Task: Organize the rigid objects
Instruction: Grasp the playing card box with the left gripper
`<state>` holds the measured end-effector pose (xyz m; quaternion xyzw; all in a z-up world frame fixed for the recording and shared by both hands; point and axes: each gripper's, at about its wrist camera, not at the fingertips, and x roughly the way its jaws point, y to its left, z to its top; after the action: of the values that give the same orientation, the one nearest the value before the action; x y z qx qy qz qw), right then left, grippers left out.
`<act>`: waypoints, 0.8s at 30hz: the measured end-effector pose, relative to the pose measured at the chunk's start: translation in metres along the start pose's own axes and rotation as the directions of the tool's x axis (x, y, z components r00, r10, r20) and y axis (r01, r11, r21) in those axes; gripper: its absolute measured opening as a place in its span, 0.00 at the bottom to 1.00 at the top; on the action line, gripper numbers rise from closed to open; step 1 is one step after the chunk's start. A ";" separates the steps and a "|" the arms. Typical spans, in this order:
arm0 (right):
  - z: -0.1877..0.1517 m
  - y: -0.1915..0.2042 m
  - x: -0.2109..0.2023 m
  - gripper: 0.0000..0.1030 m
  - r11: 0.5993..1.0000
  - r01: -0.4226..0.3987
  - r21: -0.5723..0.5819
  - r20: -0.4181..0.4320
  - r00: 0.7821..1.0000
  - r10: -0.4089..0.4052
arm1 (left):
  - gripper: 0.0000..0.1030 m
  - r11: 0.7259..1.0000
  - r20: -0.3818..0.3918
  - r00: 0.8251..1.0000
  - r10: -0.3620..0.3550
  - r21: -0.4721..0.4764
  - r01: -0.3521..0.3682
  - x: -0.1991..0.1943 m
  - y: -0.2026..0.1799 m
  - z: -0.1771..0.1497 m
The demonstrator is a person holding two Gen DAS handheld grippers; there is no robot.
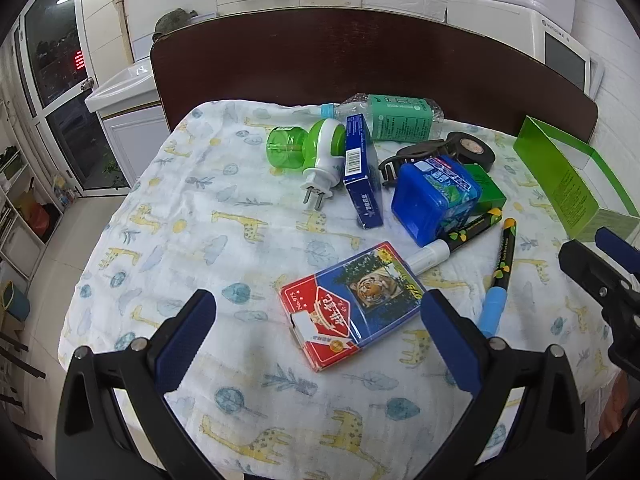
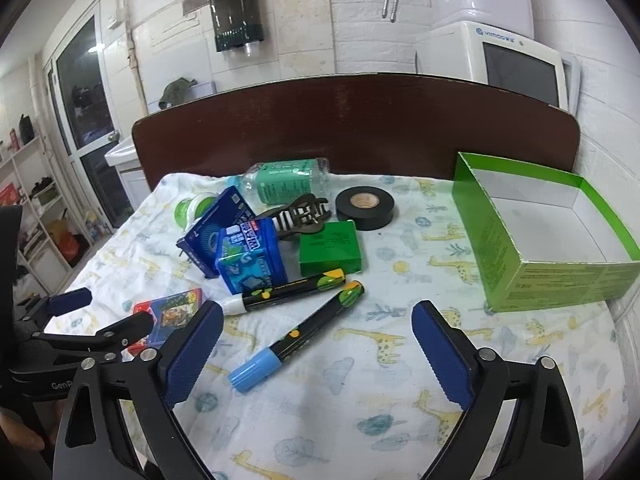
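A red and blue card pack [image 1: 350, 306] lies on the giraffe cloth between the open jaws of my left gripper [image 1: 316, 320], which is empty. It also shows in the right wrist view [image 2: 170, 312]. My right gripper [image 2: 318, 336] is open and empty, with a blue-capped marker [image 2: 298, 334] lying between its jaws. A white-capped marker [image 2: 284, 294] lies just beyond. An open green box [image 2: 548, 276] stands at the right, empty inside. In the left wrist view the right gripper [image 1: 600, 264] shows at the right edge.
A pile sits mid-table: blue tub [image 1: 434, 200], blue carton [image 1: 362, 172], green plug-in device [image 1: 308, 150], bottle [image 1: 396, 116], black tape roll [image 2: 364, 207], hair clip [image 2: 298, 214], small green box [image 2: 330, 248]. A dark headboard [image 2: 356, 120] closes the far side.
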<state>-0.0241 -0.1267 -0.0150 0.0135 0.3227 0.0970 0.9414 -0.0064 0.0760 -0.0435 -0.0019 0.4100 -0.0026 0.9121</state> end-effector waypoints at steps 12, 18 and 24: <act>0.001 0.032 0.021 0.48 0.942 -0.335 0.000 -0.119 0.935 0.333 | 0.96 0.997 -0.025 0.997 -0.068 -0.024 0.067 0.003 0.020 -0.015; 0.002 0.049 0.047 0.40 0.923 -0.384 0.022 -0.209 0.901 0.380 | 0.91 0.993 -0.037 0.993 -0.114 -0.038 0.113 0.006 0.027 -0.019; 0.000 0.055 0.070 0.40 0.921 -0.385 0.062 -0.276 0.880 0.386 | 0.76 0.982 -0.075 0.979 -0.188 -0.011 0.188 0.016 0.020 -0.022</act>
<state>0.0202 -0.0593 -0.0528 0.0660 0.4450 0.2821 0.8473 -0.0125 0.0956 -0.0705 -0.0423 0.4424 -0.0882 0.8915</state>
